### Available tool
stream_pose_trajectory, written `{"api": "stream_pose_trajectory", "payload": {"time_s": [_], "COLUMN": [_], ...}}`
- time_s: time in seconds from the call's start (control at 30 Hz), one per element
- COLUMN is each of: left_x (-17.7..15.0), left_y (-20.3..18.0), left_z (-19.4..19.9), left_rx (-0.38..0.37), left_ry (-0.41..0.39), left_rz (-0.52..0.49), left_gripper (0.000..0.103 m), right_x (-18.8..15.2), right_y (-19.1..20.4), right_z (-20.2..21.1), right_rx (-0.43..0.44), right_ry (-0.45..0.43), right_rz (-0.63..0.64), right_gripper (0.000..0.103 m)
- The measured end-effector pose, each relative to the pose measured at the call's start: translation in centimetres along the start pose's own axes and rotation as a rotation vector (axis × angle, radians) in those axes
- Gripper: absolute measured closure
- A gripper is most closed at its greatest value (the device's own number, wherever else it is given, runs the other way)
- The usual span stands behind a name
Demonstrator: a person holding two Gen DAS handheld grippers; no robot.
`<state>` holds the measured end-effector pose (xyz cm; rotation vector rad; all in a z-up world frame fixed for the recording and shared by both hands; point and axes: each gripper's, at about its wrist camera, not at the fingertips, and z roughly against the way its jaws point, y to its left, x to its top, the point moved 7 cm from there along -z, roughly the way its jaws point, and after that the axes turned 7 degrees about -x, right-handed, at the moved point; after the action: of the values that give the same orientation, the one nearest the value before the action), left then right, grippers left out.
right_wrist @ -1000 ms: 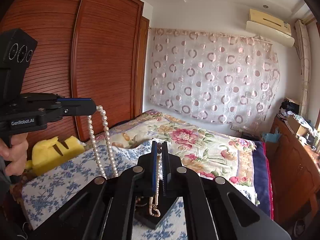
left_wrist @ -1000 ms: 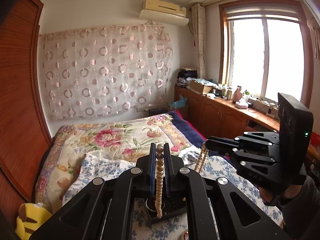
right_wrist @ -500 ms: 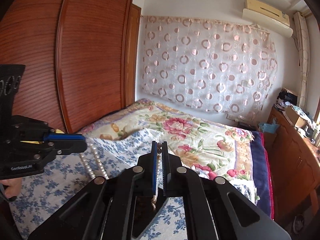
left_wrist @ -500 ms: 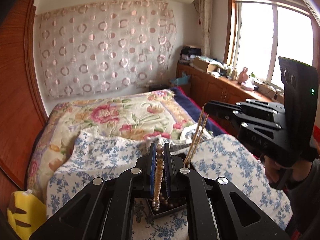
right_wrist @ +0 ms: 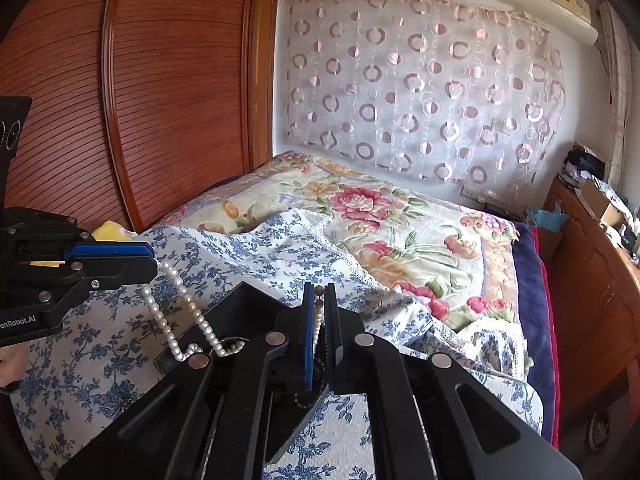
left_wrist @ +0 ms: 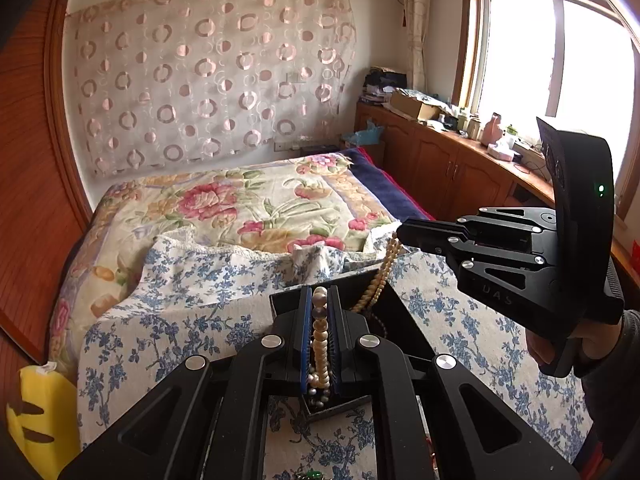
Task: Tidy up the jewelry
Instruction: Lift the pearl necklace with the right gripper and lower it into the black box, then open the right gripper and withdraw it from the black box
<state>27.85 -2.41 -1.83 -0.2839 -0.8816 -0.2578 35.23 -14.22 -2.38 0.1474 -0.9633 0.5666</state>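
Both grippers are clamped on one pearl necklace (right_wrist: 176,316) and hold it over an open black box (left_wrist: 400,312) that sits on the blue-flowered cloth (left_wrist: 192,288) spread over the bed. The left gripper (left_wrist: 319,300) has its jaws closed on a run of beads between its pads, and the strand hangs straight down from there into the box just below its tips. The right gripper (right_wrist: 319,296) likewise pinches a bead or two at its fingertips, with the strand dropping beneath it. In the right wrist view the lower loops of pearls already lie across the box's near edge and floor, so the lay-in looks partly done. Judging by this, what remains is to lower both ends and release them inside the box. A few other trinkets lie on the cloth below the left gripper, too small to identify, and probably await sorting.
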Motion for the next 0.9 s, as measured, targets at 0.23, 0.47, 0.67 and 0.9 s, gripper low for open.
{"api": "stream_pose_trajectory", "payload": {"time_s": [0.23, 0.47, 0.67, 0.9], "left_x": [-1.0, -3.1, -4.2, -4.6], "left_y": [-0.5, -0.5, -1.1, -1.9], "left_z": [-1.3, -2.9, -3.5, -2.3], "left_rx": [-0.009, -0.01, -0.015, -0.016], "left_ry": [0.032, 0.077, 0.108, 0.099], "left_rz": [-0.005, 0.002, -0.015, -0.027], "left_gripper": [0.096, 0.096, 0.096, 0.091], "right_x": [-0.9, -2.2, -3.8, -5.6], "right_y": [-0.5, -0.7, -0.5, -0.1], "right_z": [-0.1, 0.0, 0.9, 2.5], "right_rx": [0.009, 0.008, 0.003, -0.007], "right_ry": [0.019, 0.034, 0.05, 0.059], "right_rz": [-0.019, -0.016, -0.02, -0.025], "right_gripper": [0.096, 0.096, 0.096, 0.096]}}
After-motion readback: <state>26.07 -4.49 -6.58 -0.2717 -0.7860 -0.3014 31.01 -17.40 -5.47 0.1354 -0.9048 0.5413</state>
